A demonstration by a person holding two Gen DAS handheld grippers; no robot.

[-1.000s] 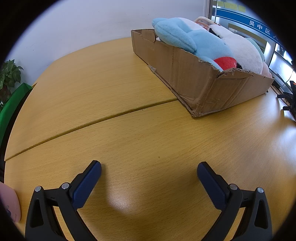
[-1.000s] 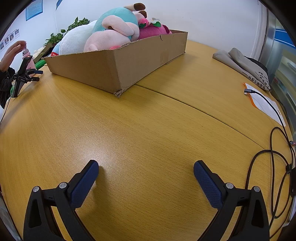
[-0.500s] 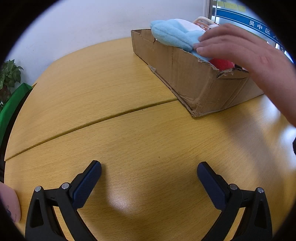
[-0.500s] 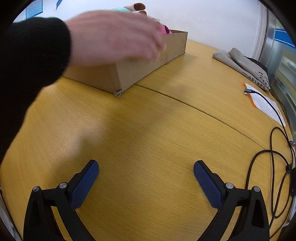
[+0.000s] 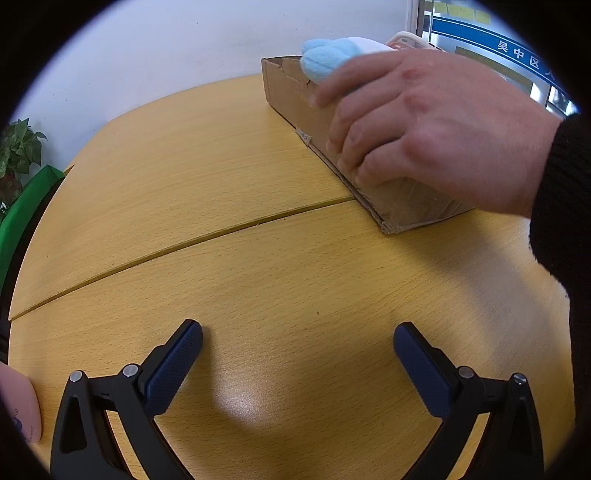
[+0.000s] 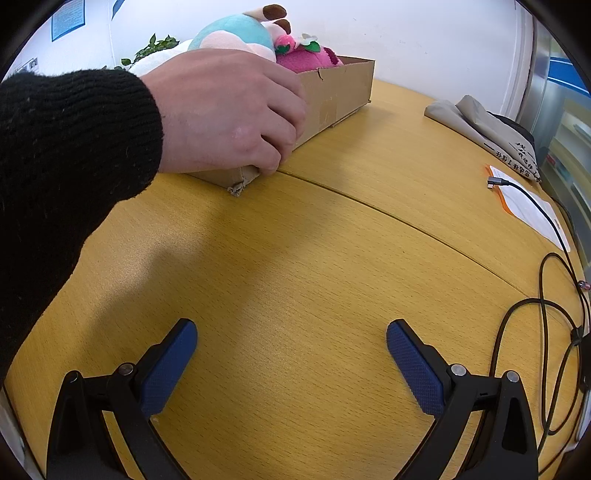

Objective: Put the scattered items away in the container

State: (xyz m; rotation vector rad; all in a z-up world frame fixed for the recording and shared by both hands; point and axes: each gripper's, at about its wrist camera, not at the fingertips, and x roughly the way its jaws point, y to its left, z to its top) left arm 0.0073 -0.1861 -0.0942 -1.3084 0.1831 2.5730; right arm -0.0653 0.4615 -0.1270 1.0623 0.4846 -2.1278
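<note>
A cardboard box (image 5: pixel 291 96) full of plush toys stands on the wooden table (image 5: pixel 221 177); it also shows in the right wrist view (image 6: pixel 340 96). A light blue plush (image 5: pixel 325 59) sticks out of it, and a teal and pink plush (image 6: pixel 236 35) and a magenta strawberry plush (image 6: pixel 306 61) lie on top. A bare hand (image 5: pixel 424 122) in a black sleeve grips the box's near corner; the hand (image 6: pixel 225 114) covers much of the box. My left gripper (image 5: pixel 297 341) and right gripper (image 6: pixel 291 339) are both open and empty, low over the table, well short of the box.
A pink object (image 5: pixel 20 410) lies at the left edge. A green bin and plant (image 5: pixel 18 155) stand beyond the table's left side. Black cables (image 6: pixel 546 295), a paper with orange edge (image 6: pixel 528 203) and a folded grey cloth (image 6: pixel 480 125) lie on the right.
A bare hand came in from the side, reached over the plush toys and now grips the box's near corner. Both grippers have stayed still and open.
</note>
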